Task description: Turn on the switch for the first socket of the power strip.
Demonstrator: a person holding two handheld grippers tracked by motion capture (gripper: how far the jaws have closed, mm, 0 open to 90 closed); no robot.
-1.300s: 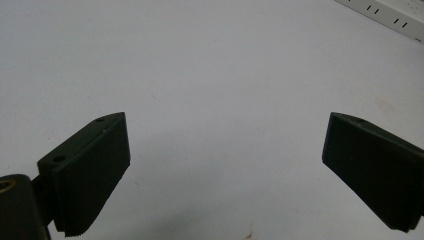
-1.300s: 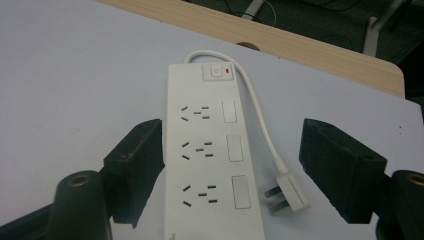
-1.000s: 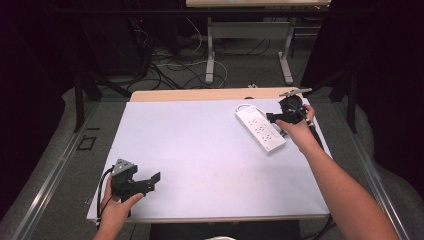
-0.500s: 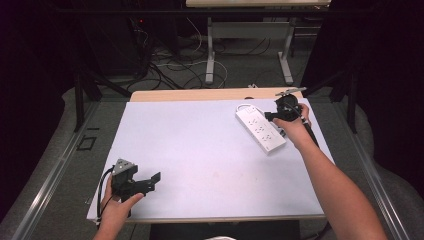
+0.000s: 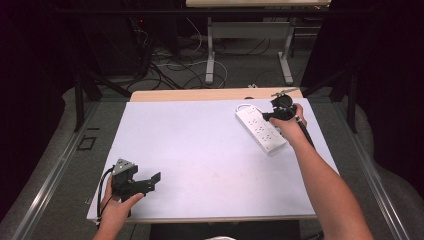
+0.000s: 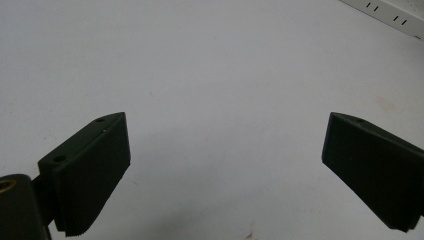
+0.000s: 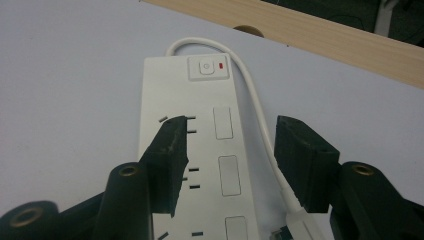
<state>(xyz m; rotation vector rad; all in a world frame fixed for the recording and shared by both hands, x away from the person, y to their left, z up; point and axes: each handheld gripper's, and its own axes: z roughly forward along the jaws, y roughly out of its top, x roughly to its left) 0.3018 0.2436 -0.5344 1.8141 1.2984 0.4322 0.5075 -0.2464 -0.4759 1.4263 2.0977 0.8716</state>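
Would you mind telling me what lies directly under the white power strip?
The power strip lies flat on the white table mat, its white cable running along one side. The right gripper hangs open above it. Its underside is covered, so anything beneath cannot be seen.

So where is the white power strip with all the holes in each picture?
High view: the power strip lies at the table's far right, under the right gripper.
Left gripper view: just a corner of it peeks in at the top right.
Right gripper view: it runs up the middle, between the open jaws, switch end farthest away.
Shared landmark: the white table mat it lies on.
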